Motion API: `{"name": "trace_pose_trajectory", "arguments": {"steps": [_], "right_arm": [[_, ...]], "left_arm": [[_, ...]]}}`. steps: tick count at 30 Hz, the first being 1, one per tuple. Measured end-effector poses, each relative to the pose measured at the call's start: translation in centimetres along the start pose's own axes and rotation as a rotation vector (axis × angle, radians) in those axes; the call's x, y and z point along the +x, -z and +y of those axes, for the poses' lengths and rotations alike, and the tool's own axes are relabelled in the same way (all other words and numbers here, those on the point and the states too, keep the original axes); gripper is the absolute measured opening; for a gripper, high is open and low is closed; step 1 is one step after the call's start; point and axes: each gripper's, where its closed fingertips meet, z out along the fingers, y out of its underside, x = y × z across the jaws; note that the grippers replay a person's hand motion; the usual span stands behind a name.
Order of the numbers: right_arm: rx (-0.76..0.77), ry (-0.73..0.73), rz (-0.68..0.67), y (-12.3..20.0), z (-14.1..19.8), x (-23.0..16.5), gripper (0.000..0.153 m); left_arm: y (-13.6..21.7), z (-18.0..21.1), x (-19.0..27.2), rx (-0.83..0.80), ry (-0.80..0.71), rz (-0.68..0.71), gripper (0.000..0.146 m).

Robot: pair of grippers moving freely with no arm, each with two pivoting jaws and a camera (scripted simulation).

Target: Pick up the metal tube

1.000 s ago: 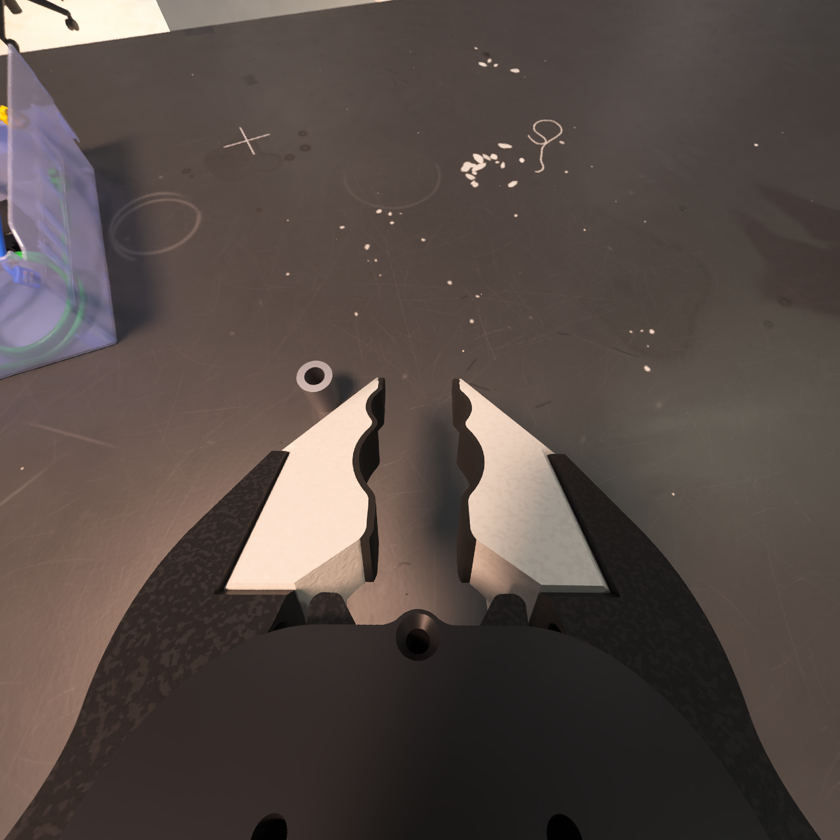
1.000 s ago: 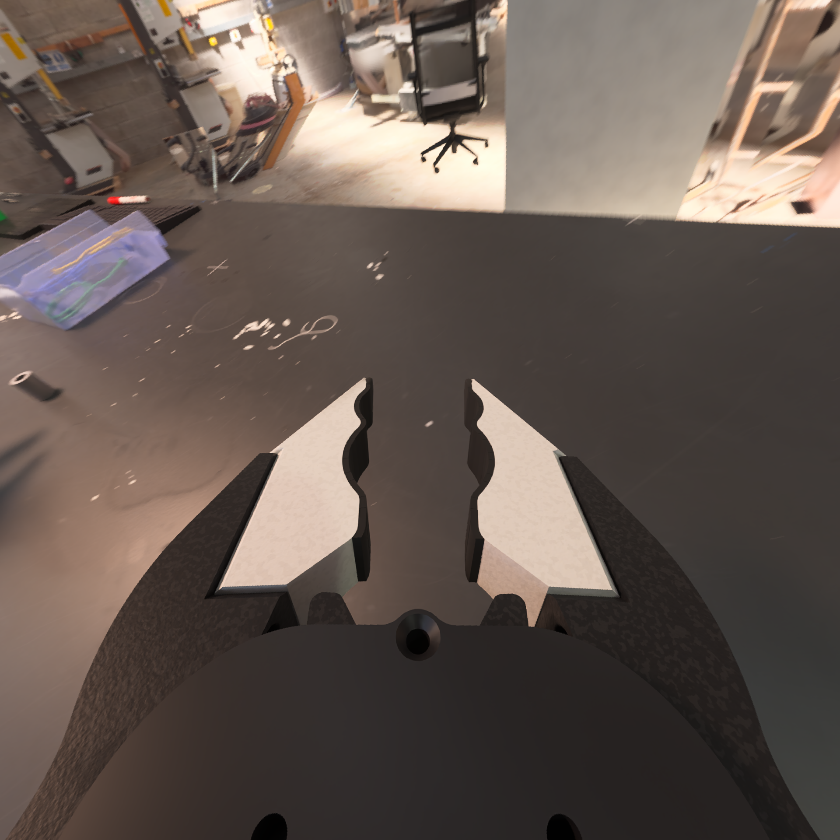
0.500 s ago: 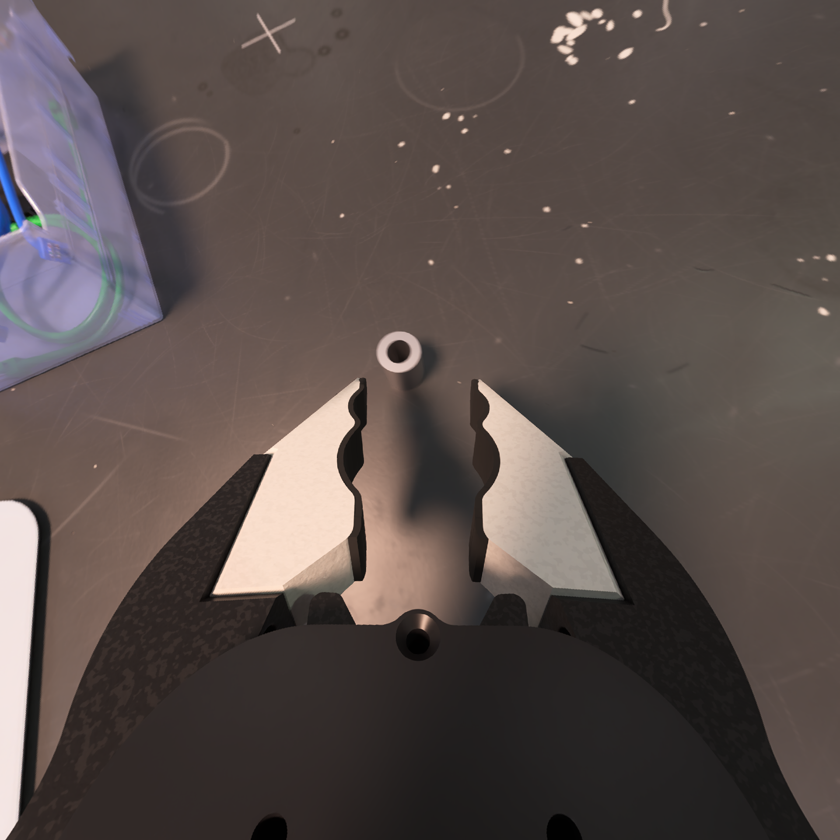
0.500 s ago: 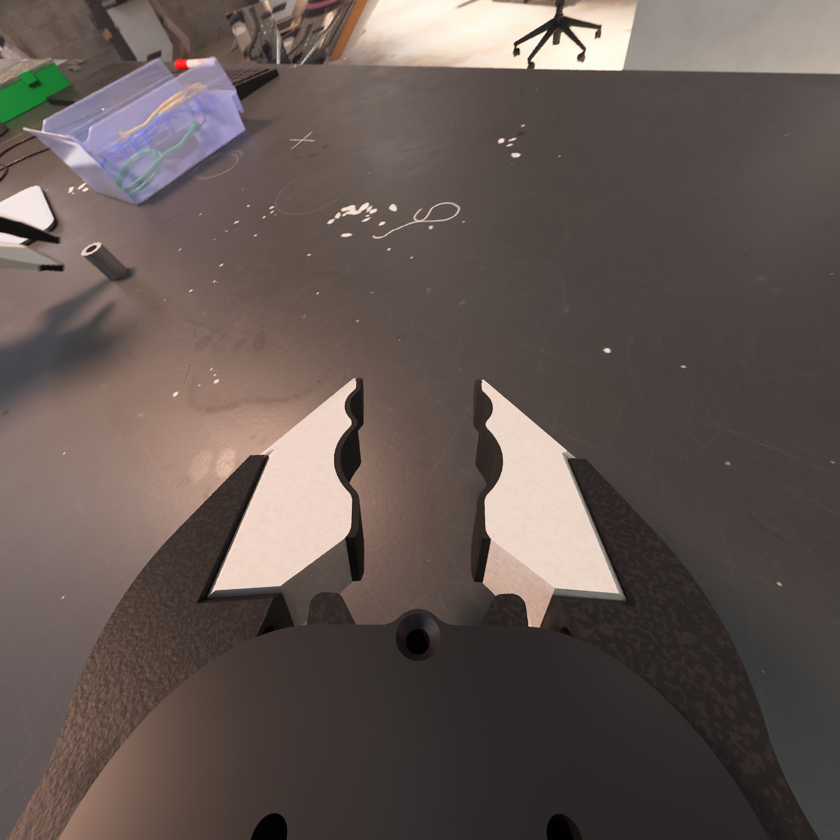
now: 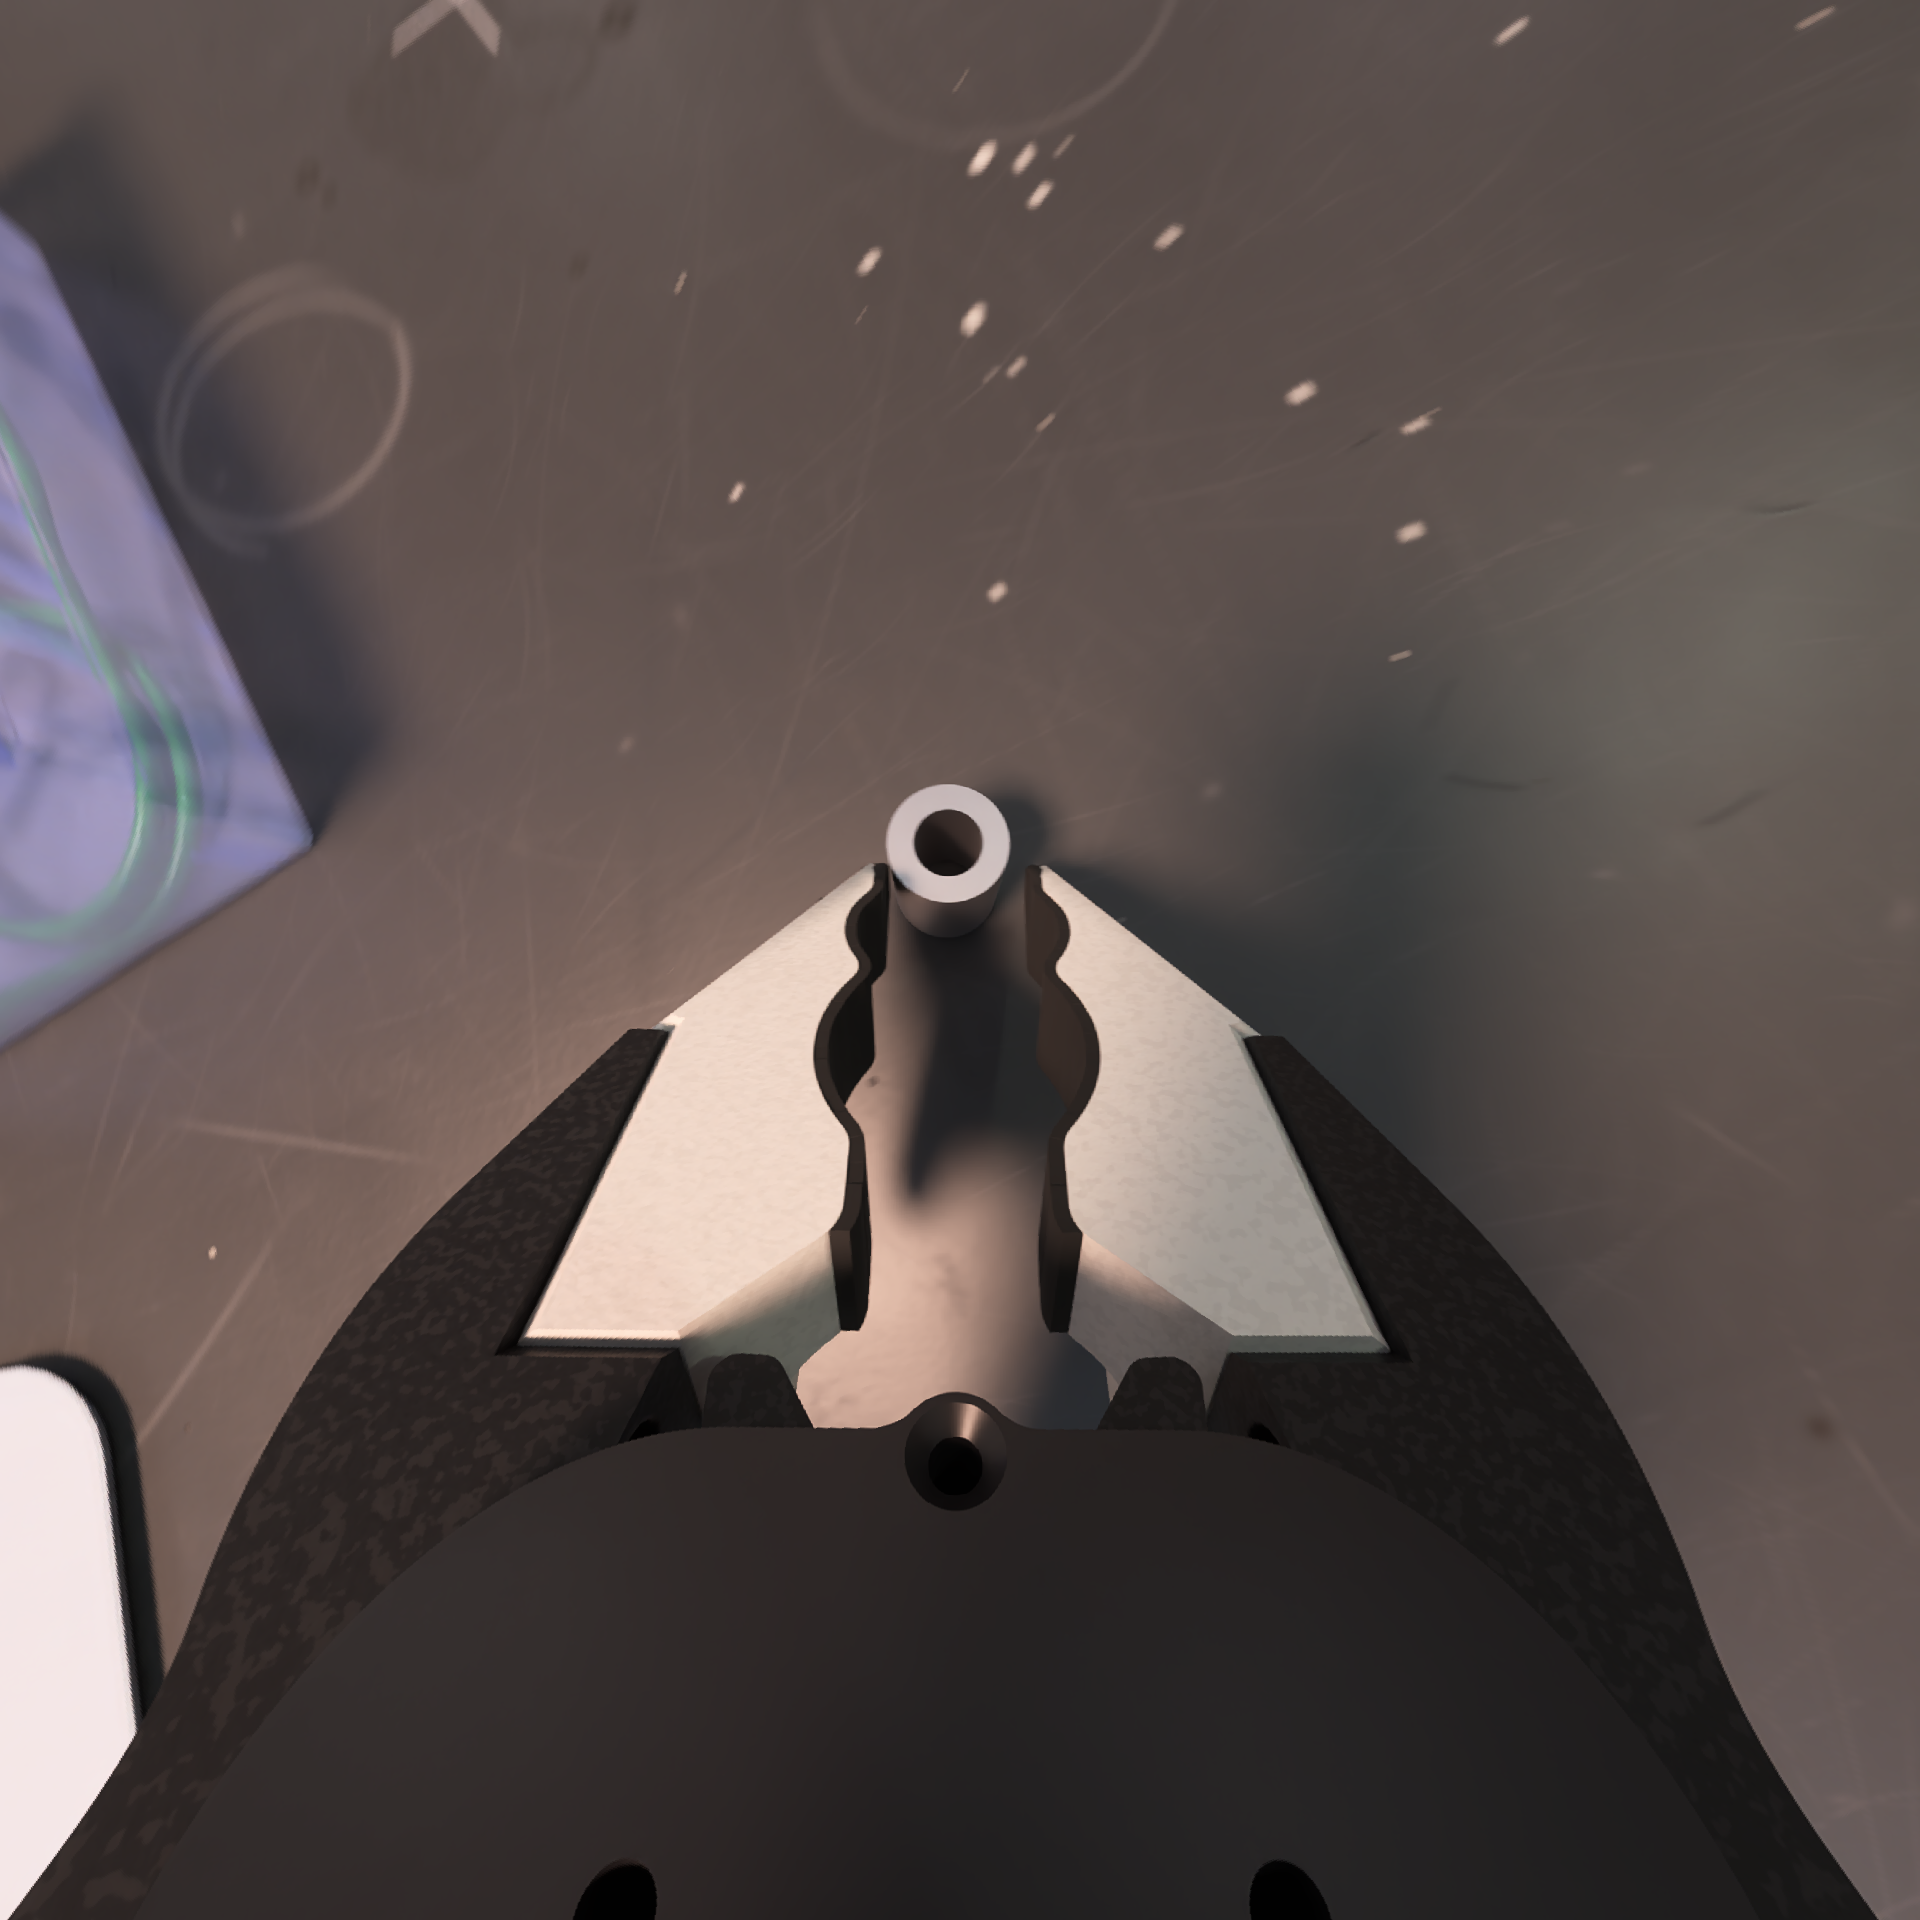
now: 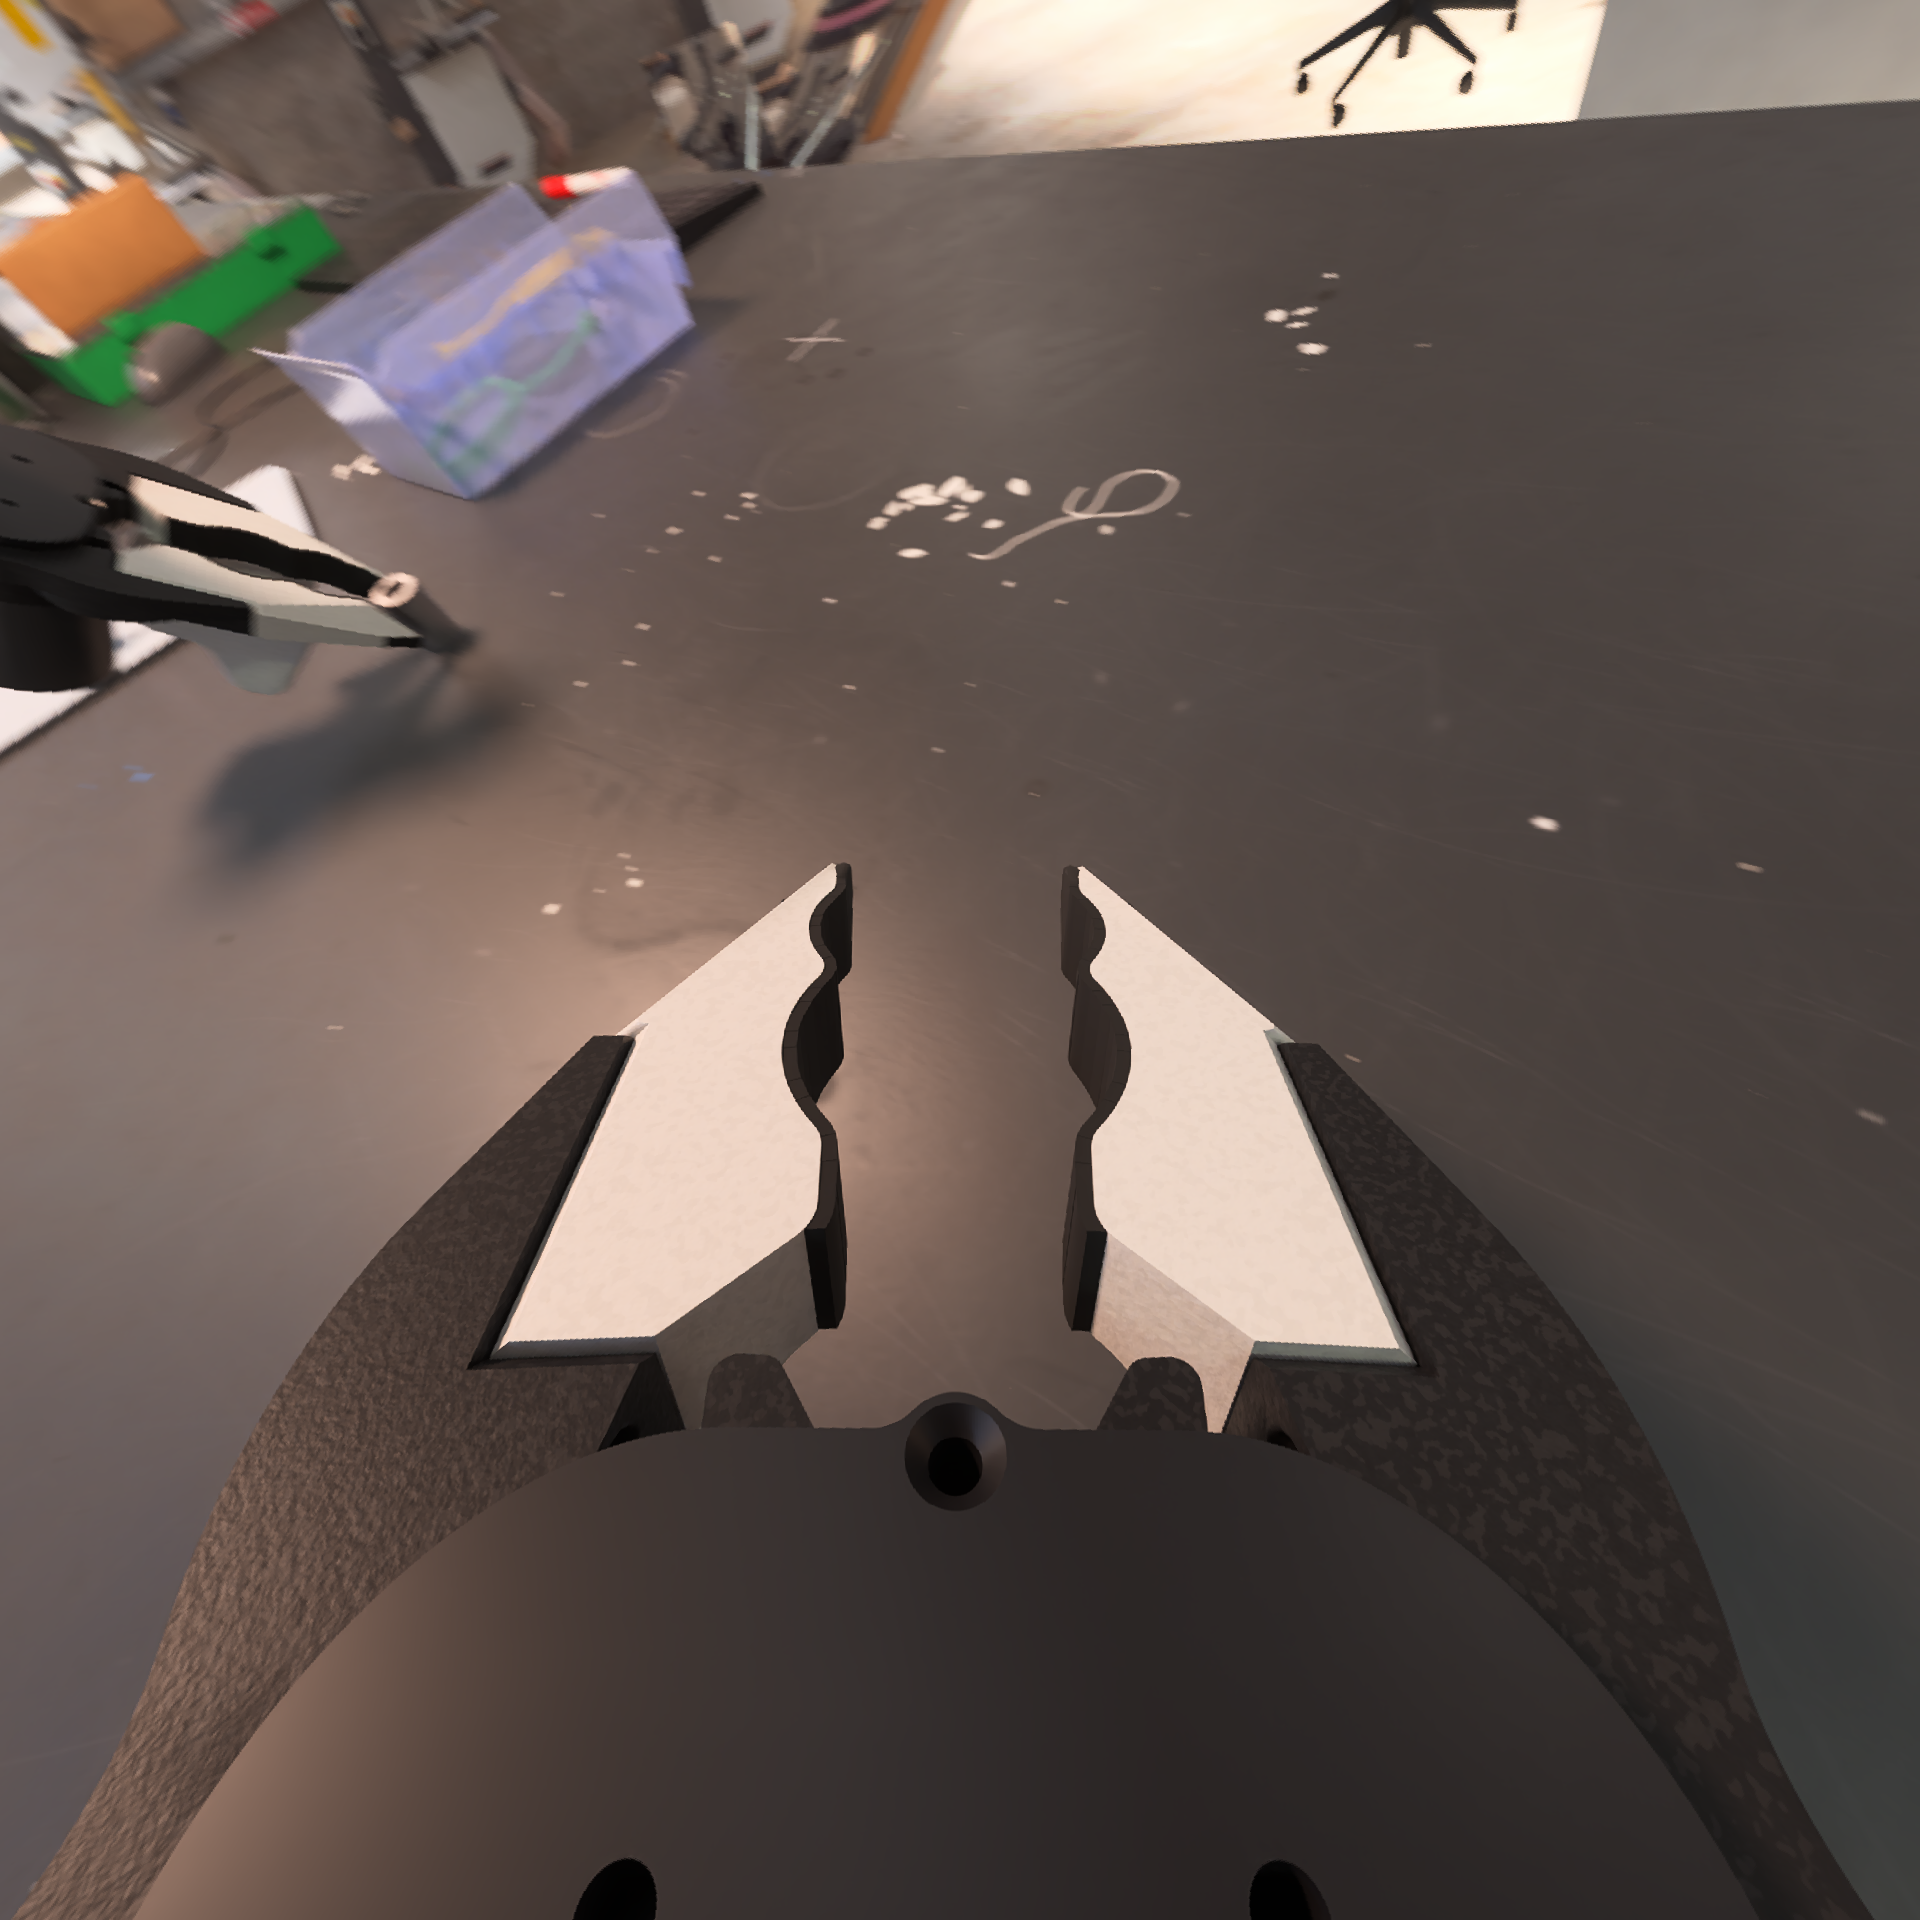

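Note:
The metal tube (image 5: 948, 847) is a short grey cylinder standing upright on the dark table (image 5: 1455, 727). My left gripper (image 5: 956, 883) straddles it, one fingertip on each side. The jaws stand narrowly apart, with a thin gap still showing on the tube's right side. In the right wrist view the tube (image 6: 393, 590) shows between the left gripper's tips (image 6: 416, 613) at far left. My right gripper (image 6: 956, 883) is open and empty, hovering over bare table well to the right of the tube.
A clear plastic box (image 5: 104, 675) holding cables sits left of the tube and also shows in the right wrist view (image 6: 488, 343). A white flat object (image 5: 52, 1558) lies at lower left. A green box (image 6: 208, 281) and workshop clutter lie beyond the table's far edge.
My left gripper moved forward and down until the tube sits between its tips, and its jaws narrowed. My right gripper tilted and shifted, staying open.

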Motion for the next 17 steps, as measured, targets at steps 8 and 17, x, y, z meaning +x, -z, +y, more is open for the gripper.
{"name": "trace_pose_trajectory", "arguments": {"steps": [8,17], "right_arm": [[-0.115,-0.119,-0.456,-3.0,-0.5,-10.9,0.033],[-0.184,-0.362,-0.831,-4.1,-1.7,-19.1,0.027]], "left_arm": [[6.3,-7.9,11.4,0.372,-0.295,0.142,0.021],[8.6,-9.4,22.0,0.462,-0.601,0.216,0.021]]}}
